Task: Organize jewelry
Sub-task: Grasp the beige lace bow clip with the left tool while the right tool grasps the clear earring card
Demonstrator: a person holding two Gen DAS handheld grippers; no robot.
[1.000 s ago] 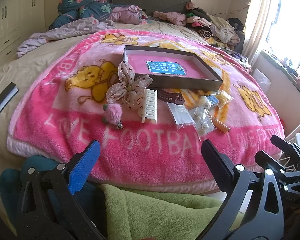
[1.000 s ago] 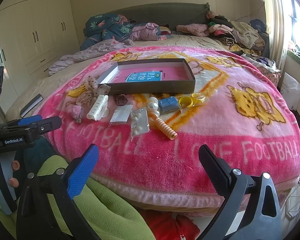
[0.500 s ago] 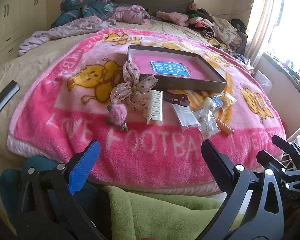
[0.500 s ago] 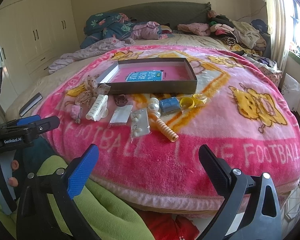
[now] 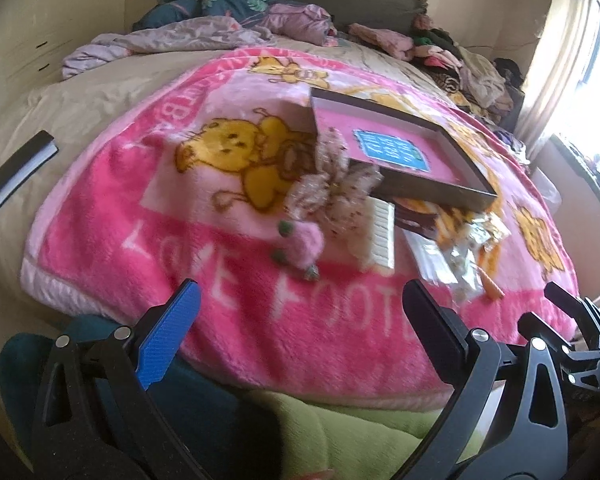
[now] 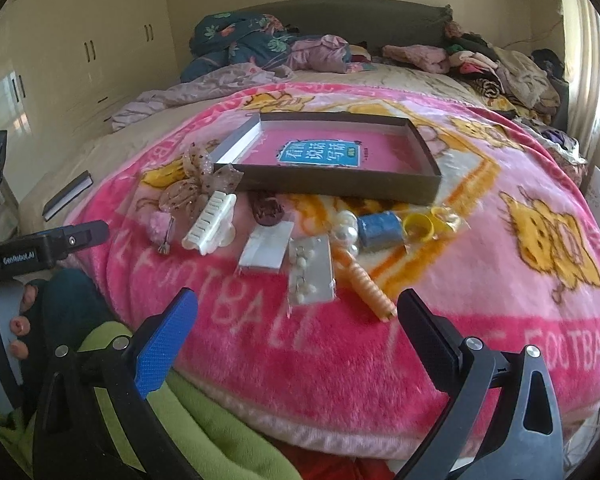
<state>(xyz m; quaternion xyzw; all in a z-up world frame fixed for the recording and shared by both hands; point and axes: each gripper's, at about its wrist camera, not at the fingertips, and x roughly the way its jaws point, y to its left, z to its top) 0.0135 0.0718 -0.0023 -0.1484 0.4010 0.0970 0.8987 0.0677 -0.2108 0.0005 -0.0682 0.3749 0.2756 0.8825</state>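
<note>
Jewelry and hair pieces lie scattered on a pink blanket, all placed here relative to the shallow brown box that sits open on it. Inside the box lies a pink sheet with a blue label. Against the box's near left corner rests a spotted fabric bow, and just in front of that a white claw clip and a fluffy pink pompom clip. Directly before the box's front wall are a dark brown hair clip, a flat white packet, and a clear bag of pearl earrings. Further right along the front wall lie large pearl beads, a blue piece, a yellow ring in clear wrapping, and a ribbed orange stick angled toward the bed's edge.

The right gripper hangs in front of the box, short of the earring bag, its fingers spread wide and holding nothing. The left gripper hovers at the blanket's near edge, left of the box, jaws likewise released and empty; its view is blurred. A dark book lies well left of the box on the beige sheet.
</note>
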